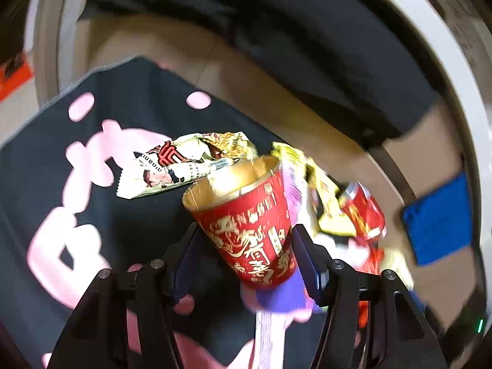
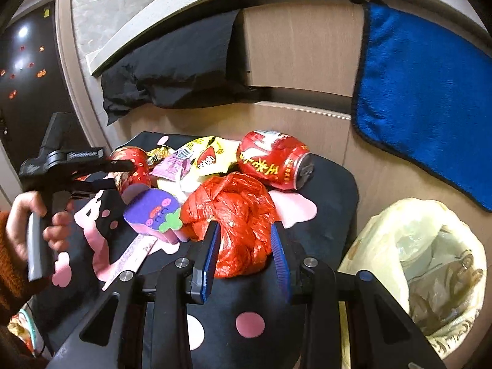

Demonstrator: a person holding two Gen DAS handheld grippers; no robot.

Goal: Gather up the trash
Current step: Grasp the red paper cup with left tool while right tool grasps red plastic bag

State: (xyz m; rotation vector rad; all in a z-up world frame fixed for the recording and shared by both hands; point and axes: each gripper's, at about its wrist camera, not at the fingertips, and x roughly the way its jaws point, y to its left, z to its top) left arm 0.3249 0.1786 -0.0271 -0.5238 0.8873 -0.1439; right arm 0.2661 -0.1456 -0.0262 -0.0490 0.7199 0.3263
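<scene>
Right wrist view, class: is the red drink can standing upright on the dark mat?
No. The red drink can lies on its side, its top facing right, behind the red plastic bag.

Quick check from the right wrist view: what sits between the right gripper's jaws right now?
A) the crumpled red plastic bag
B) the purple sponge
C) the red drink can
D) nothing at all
A: the right gripper has its blue-padded jaws on either side of the crumpled red plastic bag, while the dented red drink can lies beyond it, outside the jaws.
</scene>
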